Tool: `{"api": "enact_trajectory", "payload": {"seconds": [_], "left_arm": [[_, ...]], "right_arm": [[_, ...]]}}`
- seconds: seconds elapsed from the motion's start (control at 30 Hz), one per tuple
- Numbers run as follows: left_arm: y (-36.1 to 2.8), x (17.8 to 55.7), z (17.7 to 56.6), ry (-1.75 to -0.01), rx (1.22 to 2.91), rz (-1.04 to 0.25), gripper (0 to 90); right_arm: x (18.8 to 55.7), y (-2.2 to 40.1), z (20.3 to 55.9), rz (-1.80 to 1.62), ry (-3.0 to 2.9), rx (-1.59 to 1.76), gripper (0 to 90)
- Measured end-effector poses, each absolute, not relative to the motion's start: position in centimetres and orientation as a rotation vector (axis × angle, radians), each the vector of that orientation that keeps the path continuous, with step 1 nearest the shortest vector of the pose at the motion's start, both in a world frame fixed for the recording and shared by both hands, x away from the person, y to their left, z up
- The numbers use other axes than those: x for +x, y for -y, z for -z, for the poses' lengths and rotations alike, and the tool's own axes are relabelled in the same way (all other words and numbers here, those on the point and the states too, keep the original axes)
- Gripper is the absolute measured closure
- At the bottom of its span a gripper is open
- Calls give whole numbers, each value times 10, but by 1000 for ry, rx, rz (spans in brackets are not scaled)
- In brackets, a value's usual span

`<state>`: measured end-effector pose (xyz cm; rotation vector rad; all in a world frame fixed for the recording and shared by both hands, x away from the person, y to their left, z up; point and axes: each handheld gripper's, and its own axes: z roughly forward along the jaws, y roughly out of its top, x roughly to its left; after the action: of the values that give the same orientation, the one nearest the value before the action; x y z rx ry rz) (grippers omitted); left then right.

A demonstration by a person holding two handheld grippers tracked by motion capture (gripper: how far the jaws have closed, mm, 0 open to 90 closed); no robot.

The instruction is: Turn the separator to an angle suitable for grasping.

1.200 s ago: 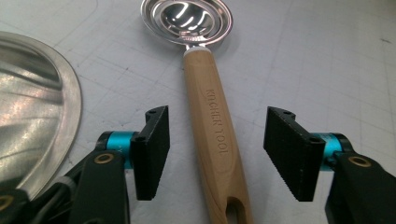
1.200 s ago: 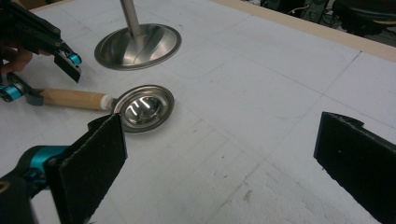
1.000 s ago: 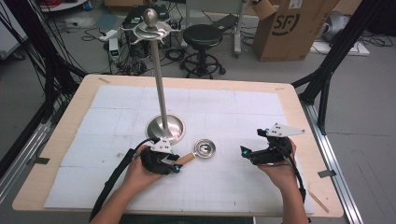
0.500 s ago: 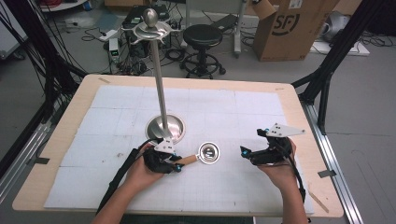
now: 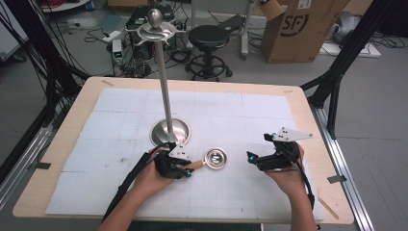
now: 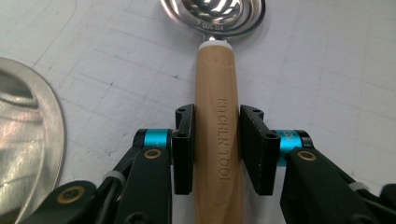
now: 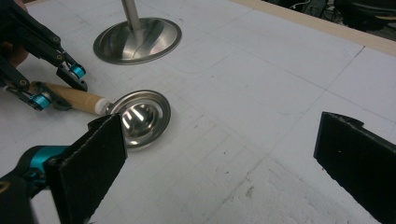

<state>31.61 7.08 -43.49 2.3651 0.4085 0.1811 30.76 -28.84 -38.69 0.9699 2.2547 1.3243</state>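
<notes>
Your left gripper (image 6: 217, 149) is clamped on the wooden handle (image 6: 218, 140) of the ladle (image 5: 215, 158); both pads press the handle's flanks, one on each side, near its middle; the jaws have just been closing onto it. The handle lies flat on the white mat (image 5: 240, 115) and points away from the gripper; its stamped lettering faces up. The steel bowl (image 6: 217, 14) of the ladle joins the handle's far end through a white collar; the bowl sits hollow side up on the mat and holds nothing. The ladle lies between your two hands, just in front of the stand's base (image 5: 170, 131) but apart from it; the base's rim appears at the left edge of the left gripper view. The stand's pole (image 5: 163, 82) rises upright from the base to a ball-topped head.

Your right gripper (image 7: 219, 154) has its jaws wide apart with nothing between them; it is near the ladle's bowl, not touching it. The table (image 5: 308, 120) carries the mat.
</notes>
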Motion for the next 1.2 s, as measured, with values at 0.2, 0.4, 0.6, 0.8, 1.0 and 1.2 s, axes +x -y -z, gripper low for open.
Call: {"api": "enact_trajectory", "payload": {"seconds": [0.2,0.4,0.6,0.8,1.0,1.2], "left_arm": [[-67,325,432,-389,2364,-115,686],[-40,333,428,-333,2391,-94,698],[-3,344,431,-278,2406,-77,700],[15,350,432,-255,2402,-76,697],[0,352,425,-281,2358,-70,612],[-35,344,408,-309,2264,-105,486]], "right_arm": [[307,288,386,-1334,-2253,967,15],[308,289,386,-1344,-2254,961,15],[308,289,385,-1350,-2256,951,14],[308,288,386,-1352,-2263,947,15],[307,289,386,-1353,-2264,949,15],[305,290,386,-1352,-2267,949,15]]}}
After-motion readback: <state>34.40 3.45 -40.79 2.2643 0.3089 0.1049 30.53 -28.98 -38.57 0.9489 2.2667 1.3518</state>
